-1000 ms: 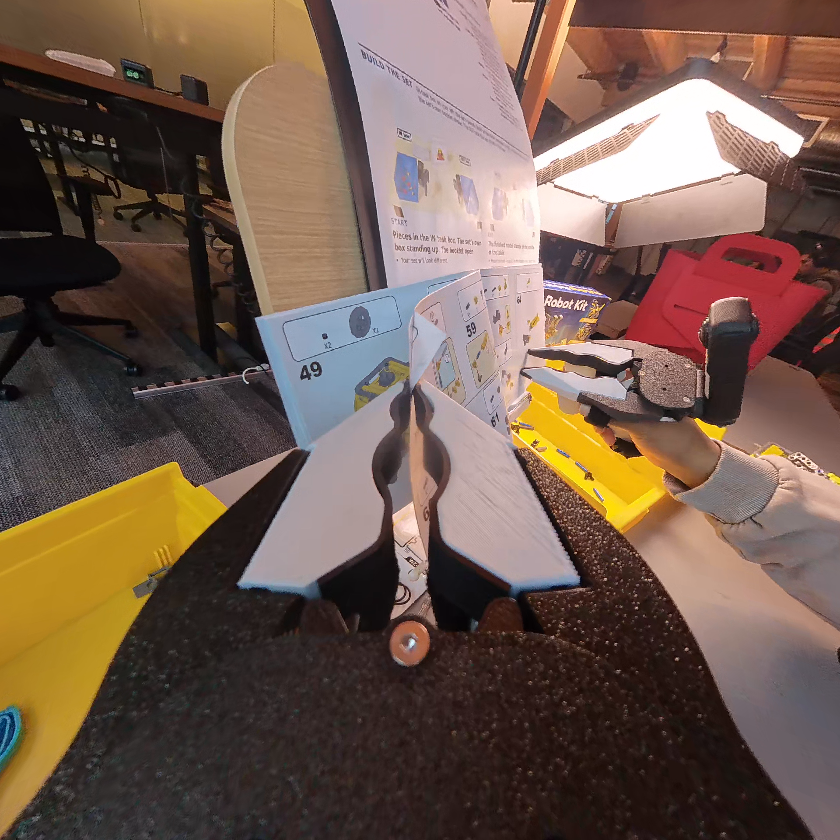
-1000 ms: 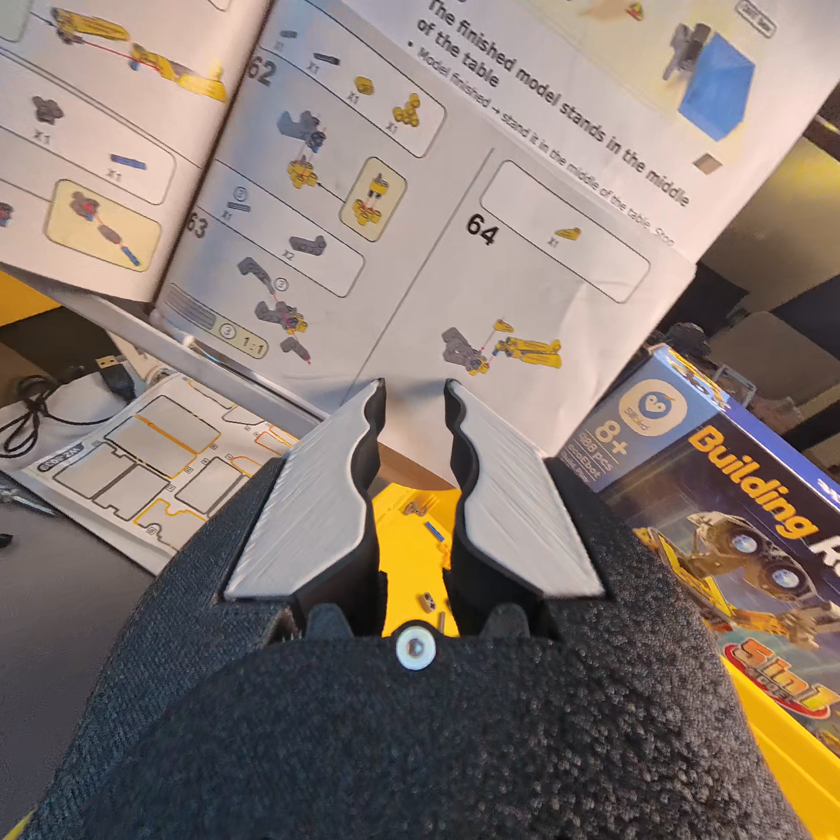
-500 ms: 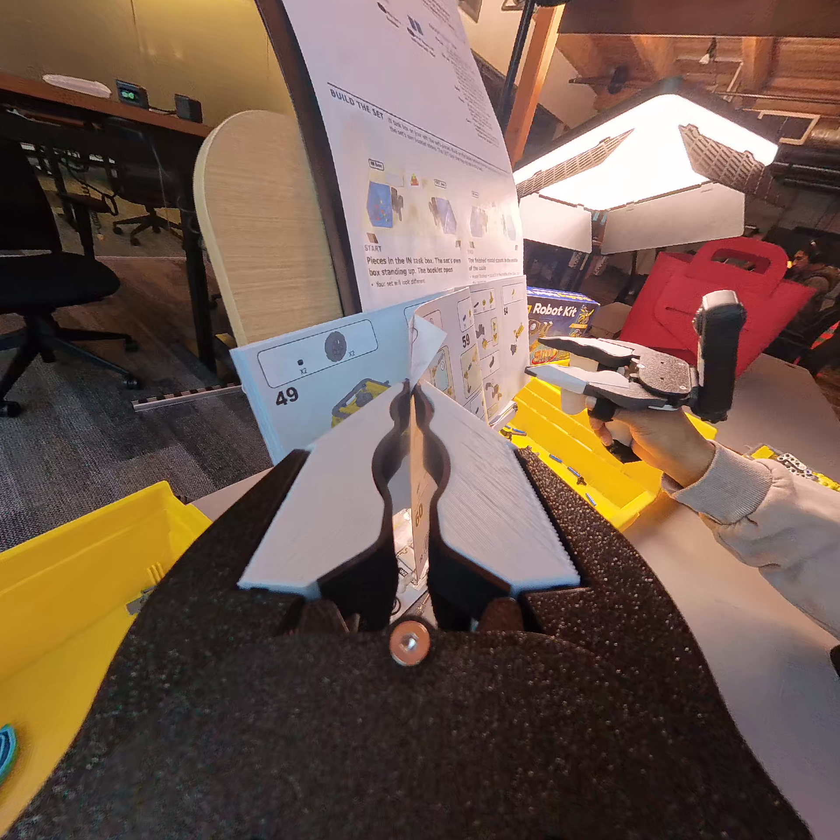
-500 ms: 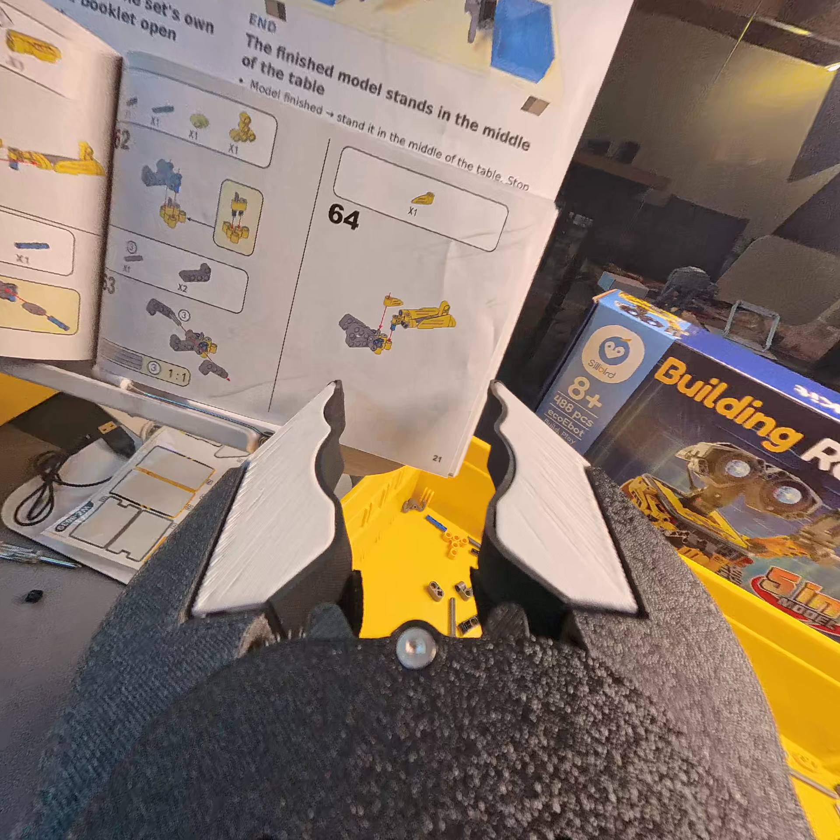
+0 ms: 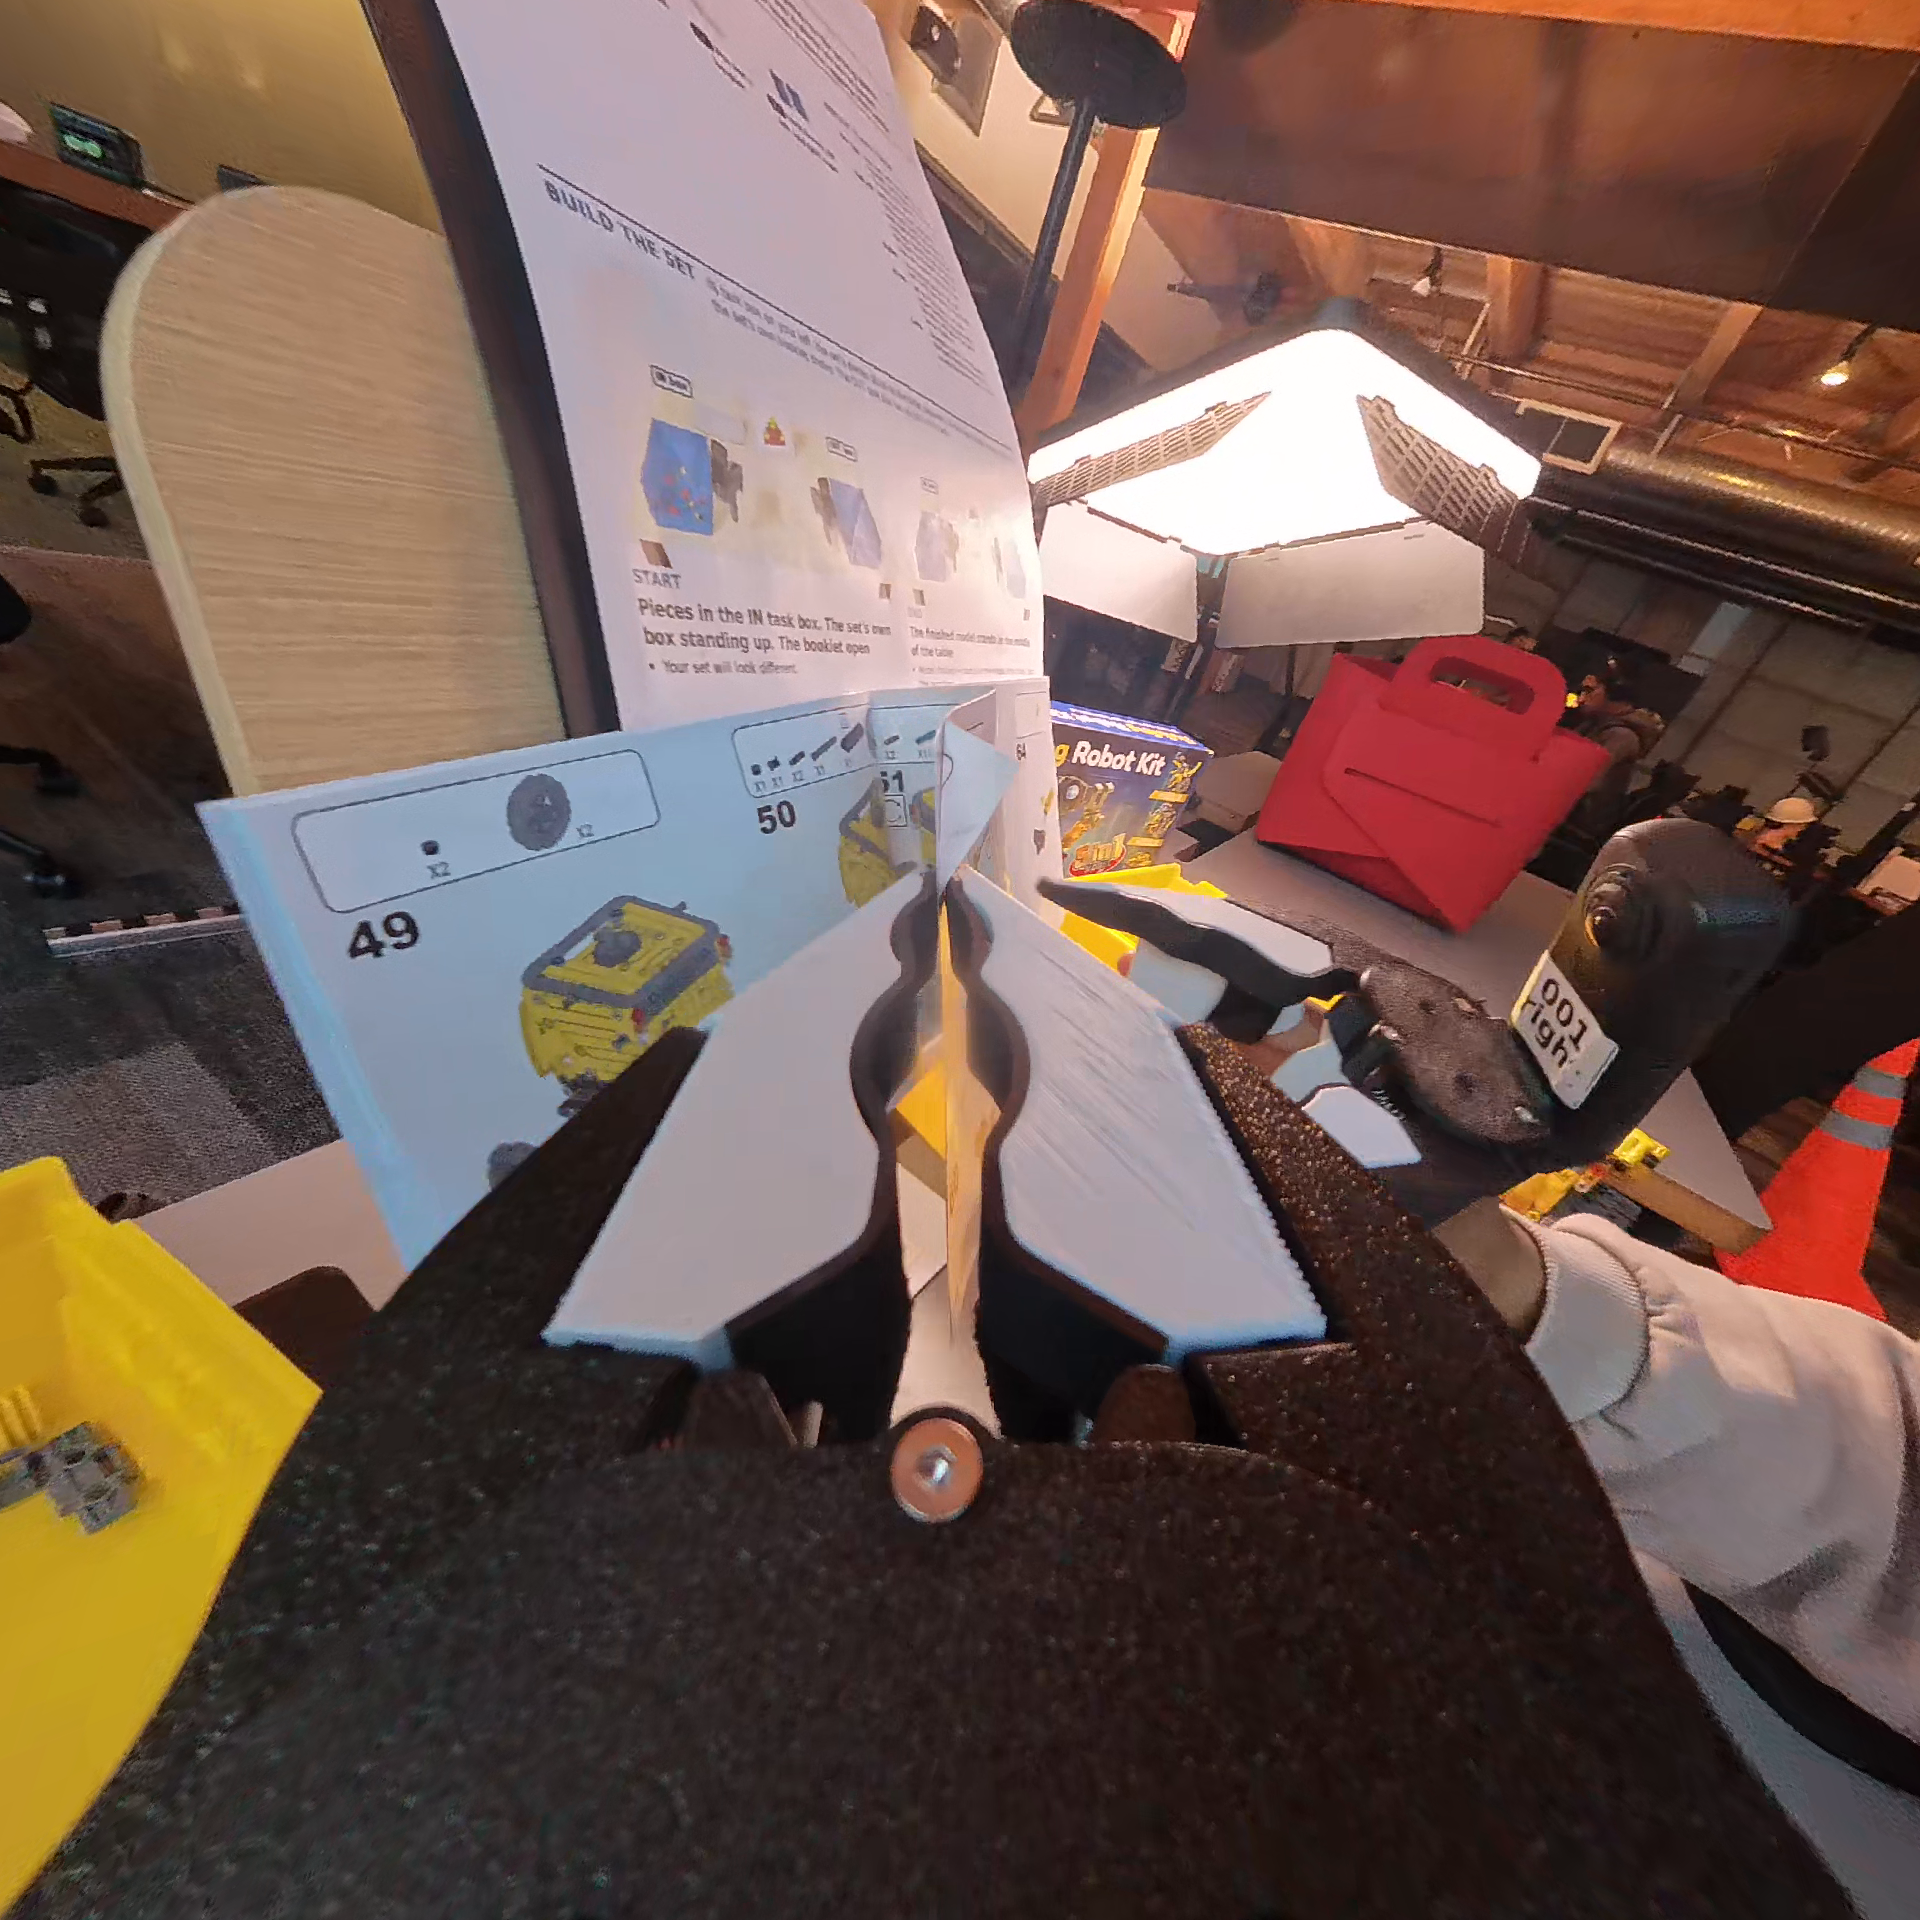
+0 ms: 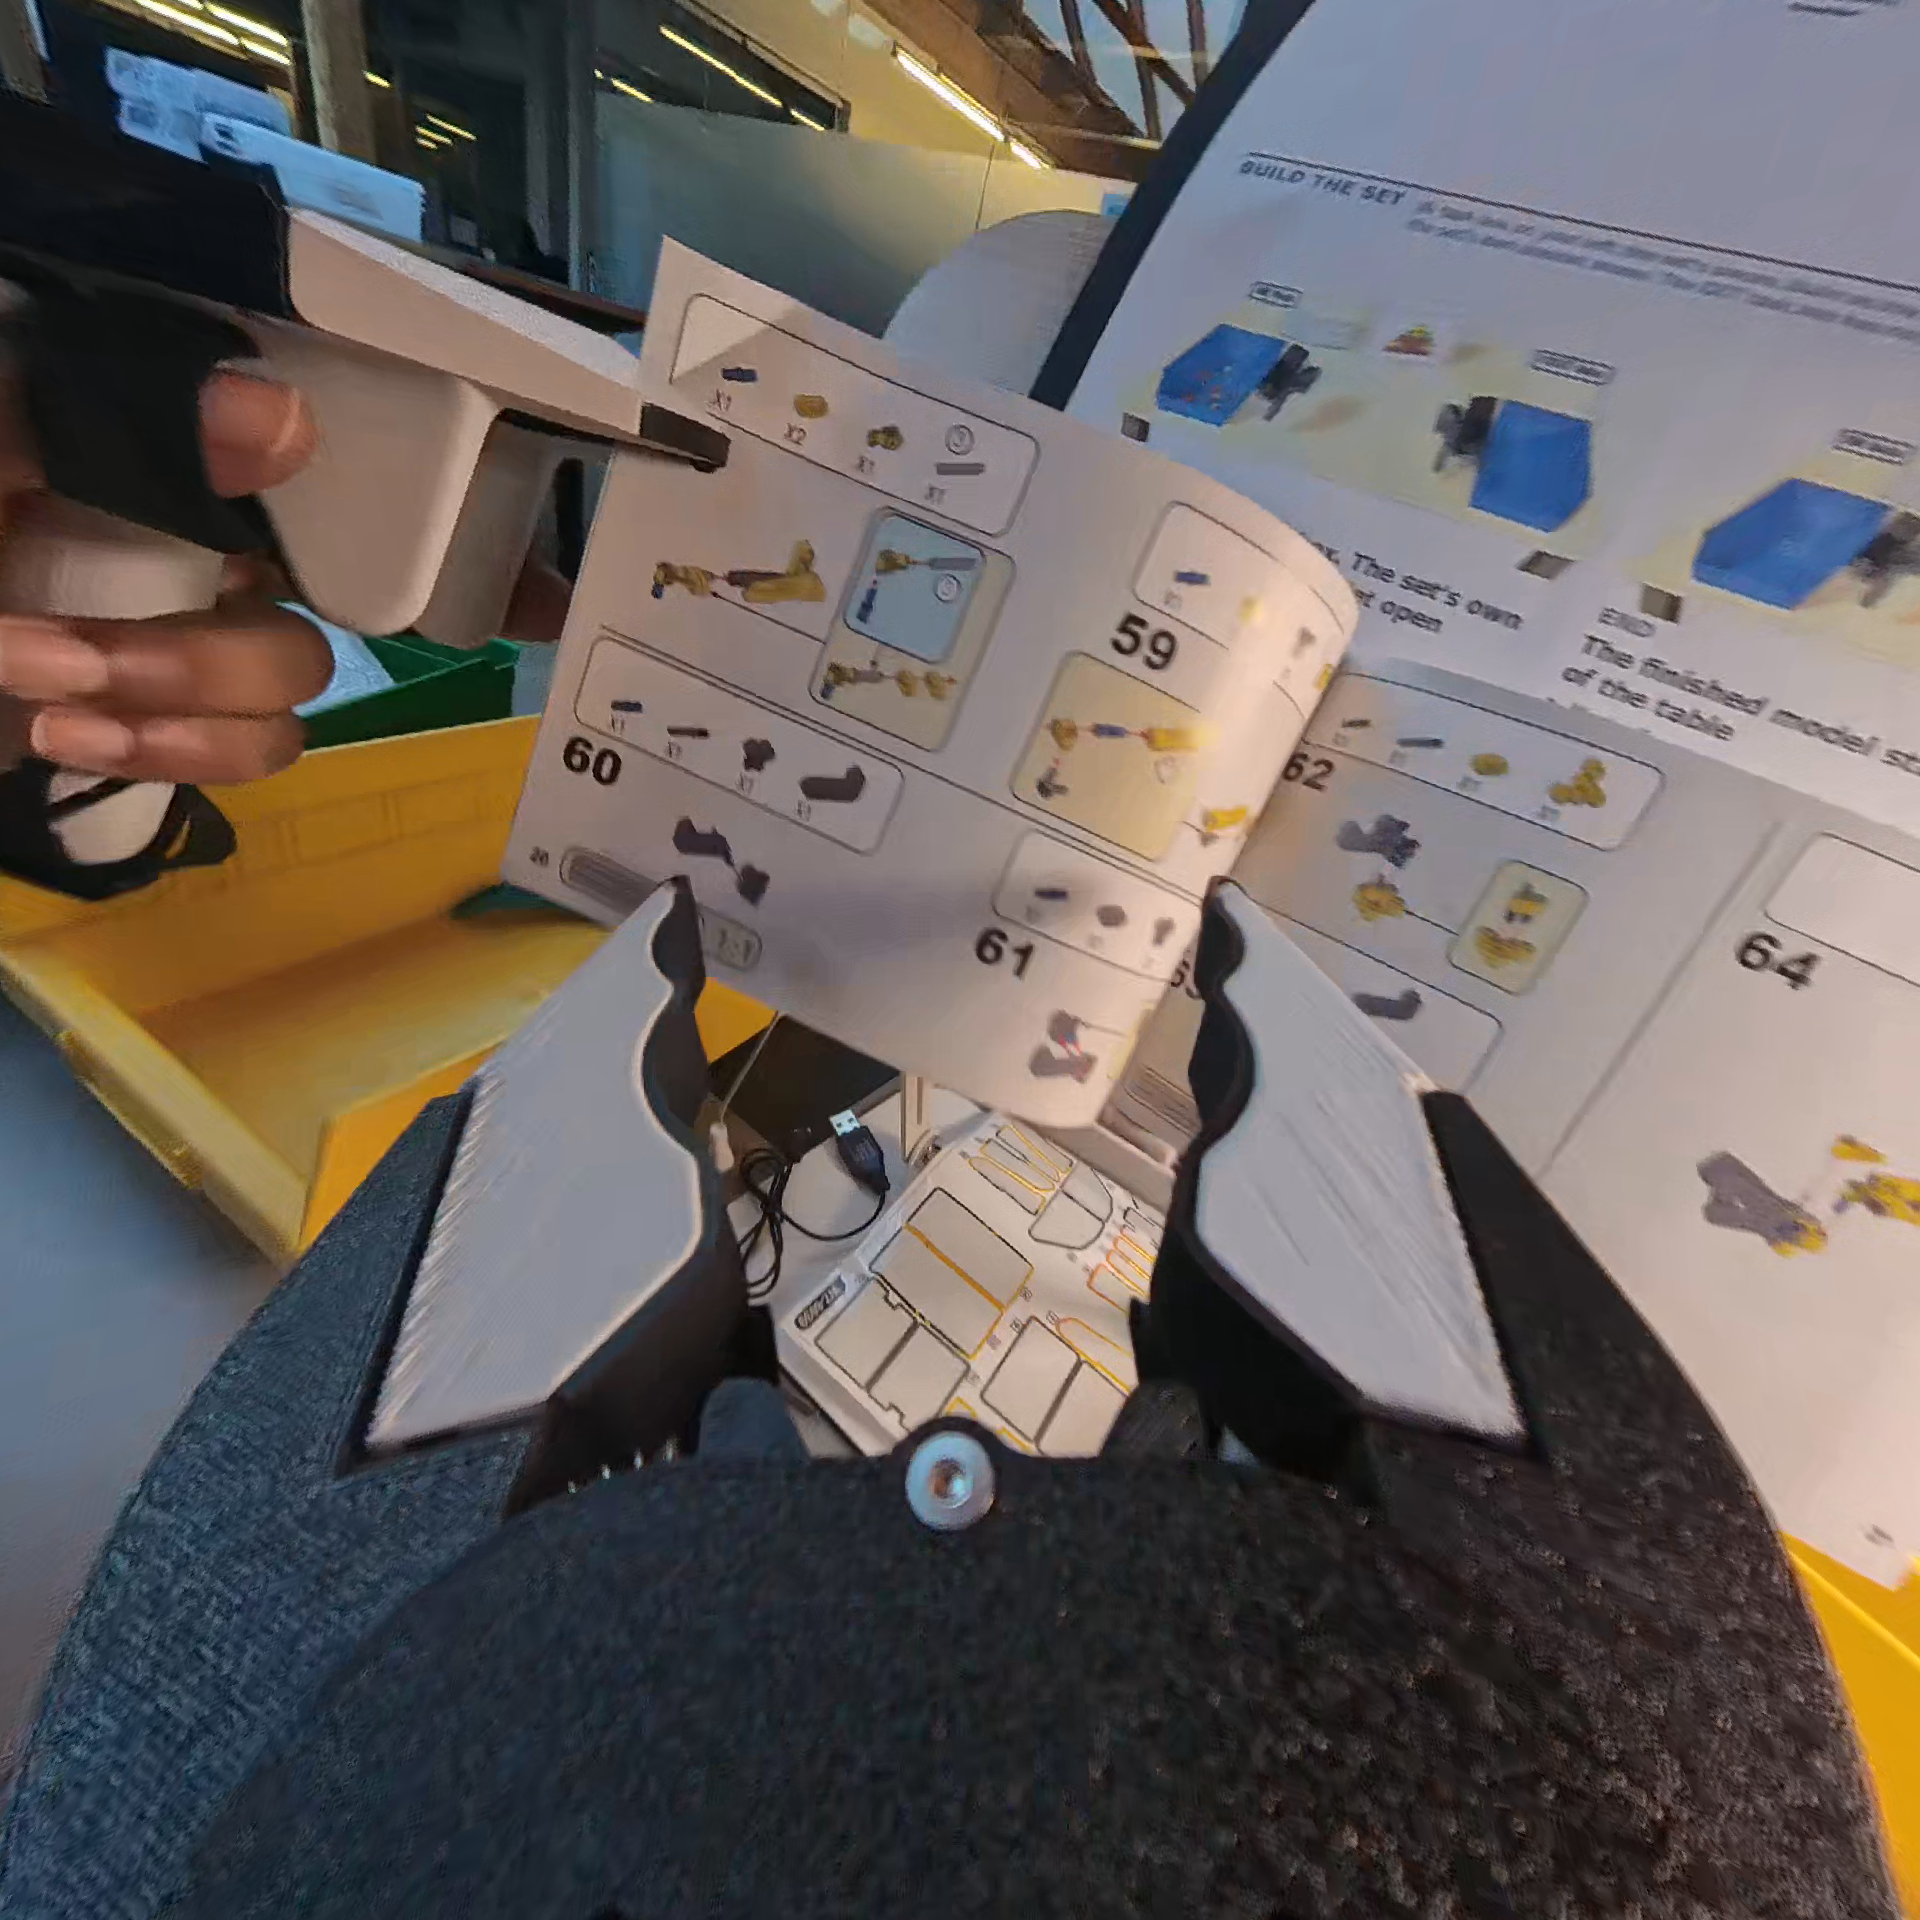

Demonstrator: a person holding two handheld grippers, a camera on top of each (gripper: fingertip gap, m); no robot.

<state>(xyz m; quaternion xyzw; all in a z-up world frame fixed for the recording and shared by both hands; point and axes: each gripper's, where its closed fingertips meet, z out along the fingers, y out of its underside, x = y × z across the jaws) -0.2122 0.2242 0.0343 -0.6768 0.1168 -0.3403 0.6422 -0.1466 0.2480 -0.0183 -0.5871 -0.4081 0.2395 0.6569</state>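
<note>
— Warm studio lamp behind; left gripper jaws pinch a booklet leaf, upright on the counter.
— Right gripper jaws gape empty; seemingly mid page-turn.

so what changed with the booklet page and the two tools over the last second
The right tool opened its fingers wide, from nearly closed, and drew back from the white instruction booklet's right-hand sheet toward the left tool. The page pinched by the left tool swung leftward across the spread. The left tool stayed shut on that page; the booklet remains propped against the upright white poster.
</note>
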